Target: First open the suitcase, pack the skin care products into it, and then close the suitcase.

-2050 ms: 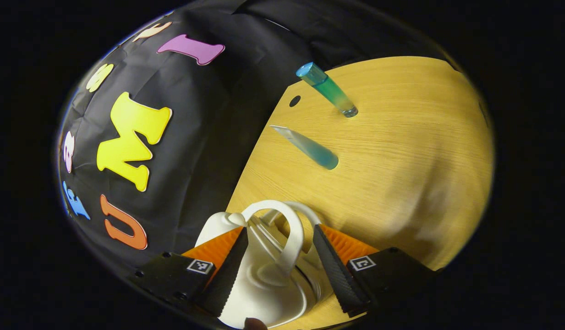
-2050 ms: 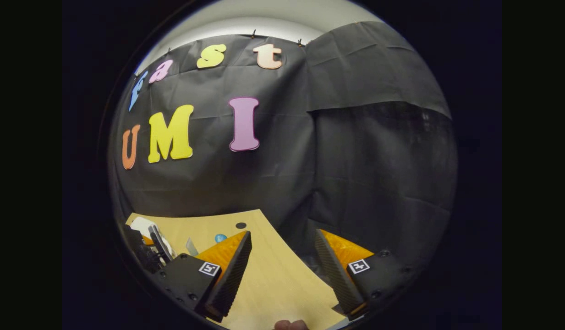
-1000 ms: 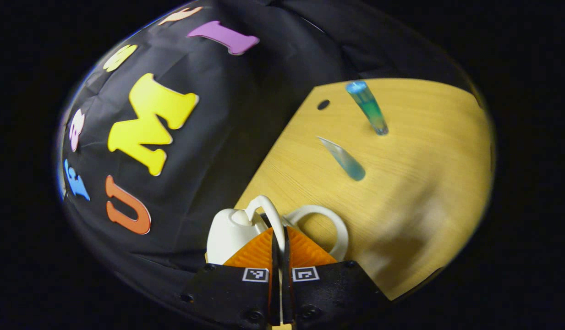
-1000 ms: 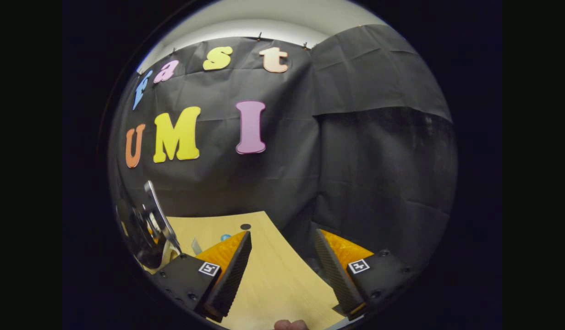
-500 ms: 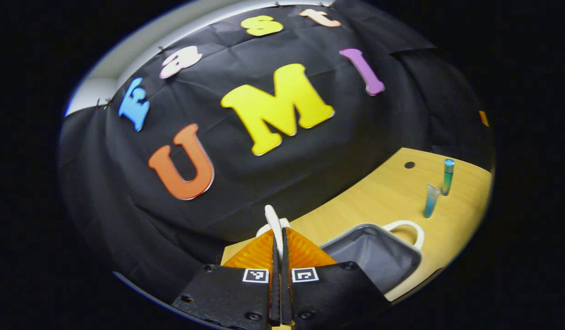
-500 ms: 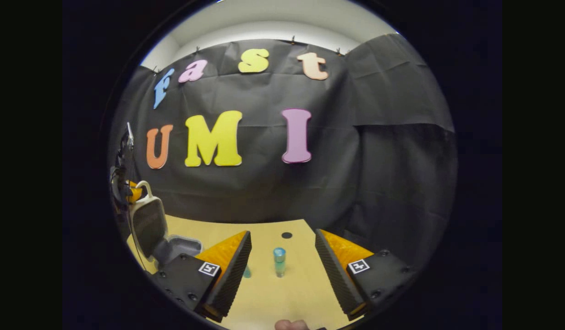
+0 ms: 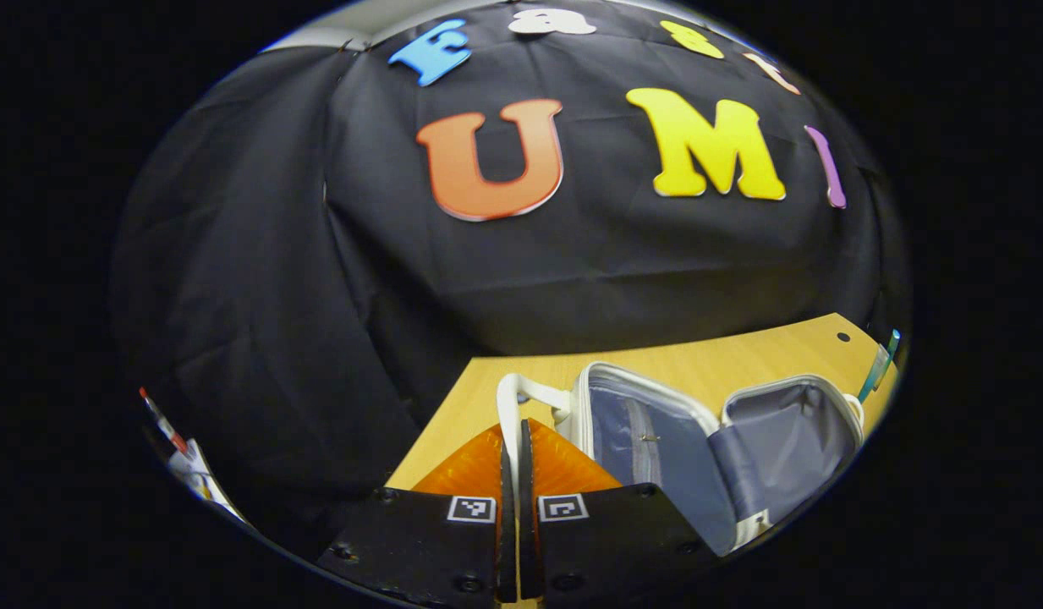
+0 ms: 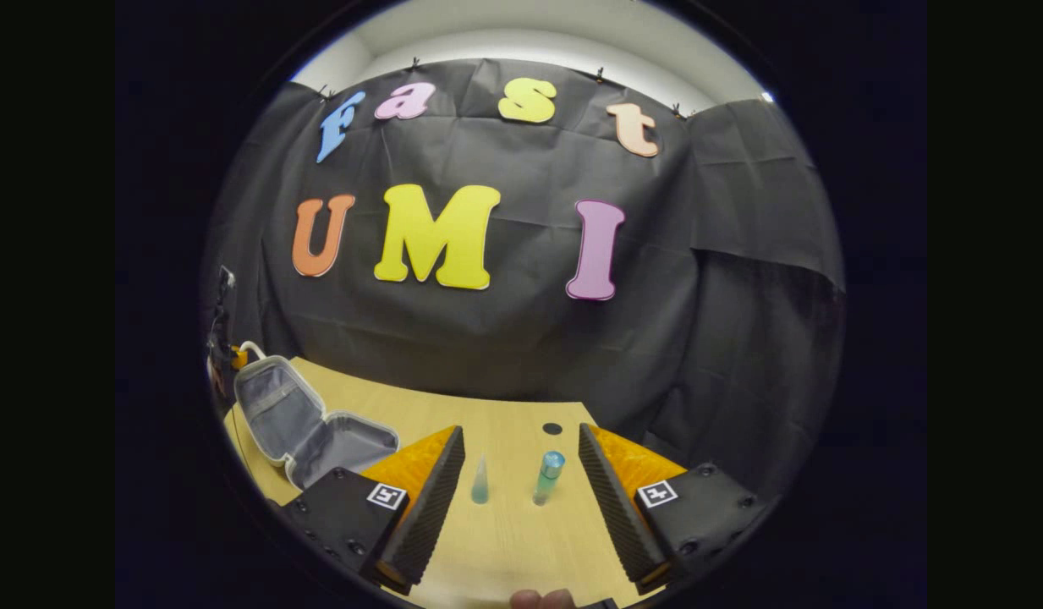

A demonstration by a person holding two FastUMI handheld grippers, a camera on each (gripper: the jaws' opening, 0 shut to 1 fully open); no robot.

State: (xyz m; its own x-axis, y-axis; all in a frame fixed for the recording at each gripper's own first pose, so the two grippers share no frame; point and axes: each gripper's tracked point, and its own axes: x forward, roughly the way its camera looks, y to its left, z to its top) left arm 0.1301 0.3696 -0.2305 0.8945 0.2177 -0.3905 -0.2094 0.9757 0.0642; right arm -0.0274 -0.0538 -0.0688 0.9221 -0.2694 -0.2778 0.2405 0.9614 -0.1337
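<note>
Left gripper (image 7: 511,457) fingers pinch the suitcase handle (image 7: 508,406); right gripper (image 8: 521,474) fingers wide.

From my station I saw the left gripper (image 7: 511,474) with its orange fingers (image 7: 470,465) pressed together on the white handle (image 7: 511,406) of the suitcase (image 7: 707,440). The case lay open on the wooden table (image 7: 741,359), its grey lining facing up, the lid half nearest my fingers. At the far right edge stood what looked like a teal tube (image 7: 876,368), too squeezed by the lens to be sure.
</note>
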